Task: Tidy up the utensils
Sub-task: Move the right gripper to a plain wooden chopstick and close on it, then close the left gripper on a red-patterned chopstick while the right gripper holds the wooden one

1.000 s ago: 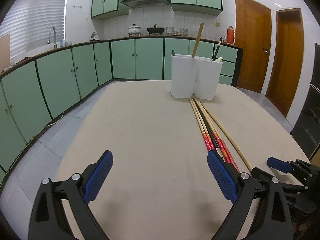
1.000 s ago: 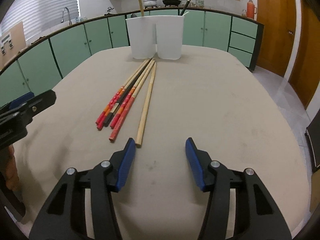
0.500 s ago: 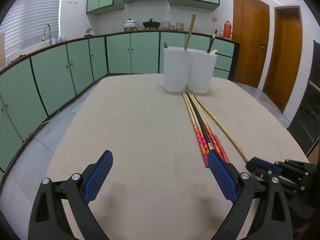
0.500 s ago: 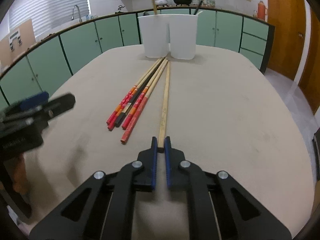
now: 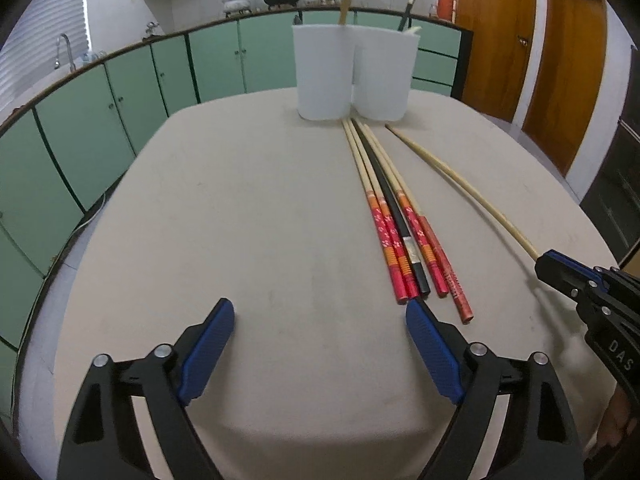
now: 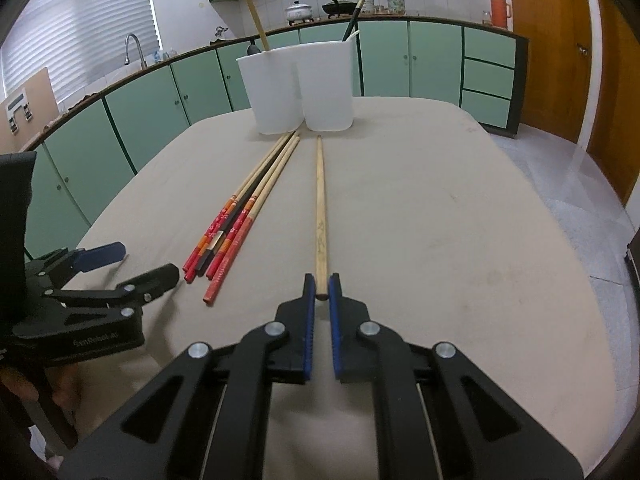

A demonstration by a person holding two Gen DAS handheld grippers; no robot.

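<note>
A beige, matte table (image 5: pixel 240 220) with rounded corners carries two smooth white plastic holders (image 6: pixel 296 88) standing side by side and touching at its far end; the left one has a pale wooden stick leaning out of it, the right one a dark utensil handle. On the cloth-like surface in front of them lies a tight bundle of chopsticks (image 5: pixel 394 216): four slim bamboo ones with glossy red and orange patterned ends, and one plain black one (image 6: pixel 236 216) among them, all parallel, tips toward the holders. Set apart to the right of that bundle is a long plain wooden chopstick (image 6: pixel 320 200), bare and light-coloured with faint marks along its shaft, its far tip close to the holders. The right gripper (image 6: pixel 321 292), black frame with ribbed blue pads, has its fingers drawn nearly together and pinched on the near end of this wooden chopstick; whether the stick is raised off the table or lies on it is hard to judge from this angle. The left gripper (image 5: pixel 320 344) hovers low over the near part of the table with its fingers spread wide and nothing between them, the right pad (image 5: pixel 430 352) just short of the red ends of the bundle.
</note>
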